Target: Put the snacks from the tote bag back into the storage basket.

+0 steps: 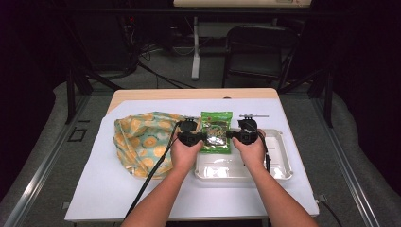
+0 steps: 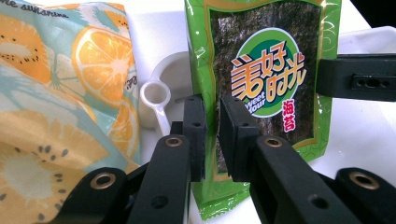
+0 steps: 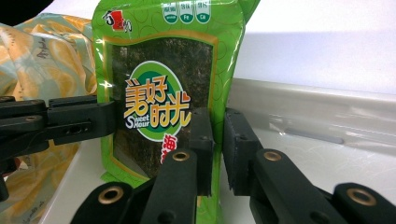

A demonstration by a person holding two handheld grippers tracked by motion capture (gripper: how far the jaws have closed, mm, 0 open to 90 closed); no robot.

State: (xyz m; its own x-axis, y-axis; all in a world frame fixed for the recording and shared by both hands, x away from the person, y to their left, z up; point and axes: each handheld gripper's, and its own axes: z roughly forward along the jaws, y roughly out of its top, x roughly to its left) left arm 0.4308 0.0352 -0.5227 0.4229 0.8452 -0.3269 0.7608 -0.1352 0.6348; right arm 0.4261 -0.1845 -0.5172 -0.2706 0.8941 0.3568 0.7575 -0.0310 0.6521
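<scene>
A green seaweed snack packet [image 1: 216, 132] [image 2: 266, 70] [image 3: 159, 70] is held between my two grippers, over the far left corner of a white plastic tray [image 1: 279, 161] [image 3: 303, 107]. My left gripper [image 1: 201, 137] [image 2: 212, 100] is shut on the packet's left edge. My right gripper [image 1: 231, 135] [image 3: 218, 112] is shut on its right edge. In each gripper view the other gripper's black jaws reach in at the packet's far side: the right gripper [image 2: 355, 81] and the left gripper [image 3: 79, 121]. The packet's printed face is turned towards both cameras.
A cloth bag with an orange-slice print [image 1: 142, 142] [image 2: 56, 93] [image 3: 46, 60] lies crumpled left of the packet. A white scoop [image 2: 156, 95] lies beside the bag. A white sheet [image 1: 118, 189] covers the table. A black chair [image 1: 257, 47] stands beyond the far edge.
</scene>
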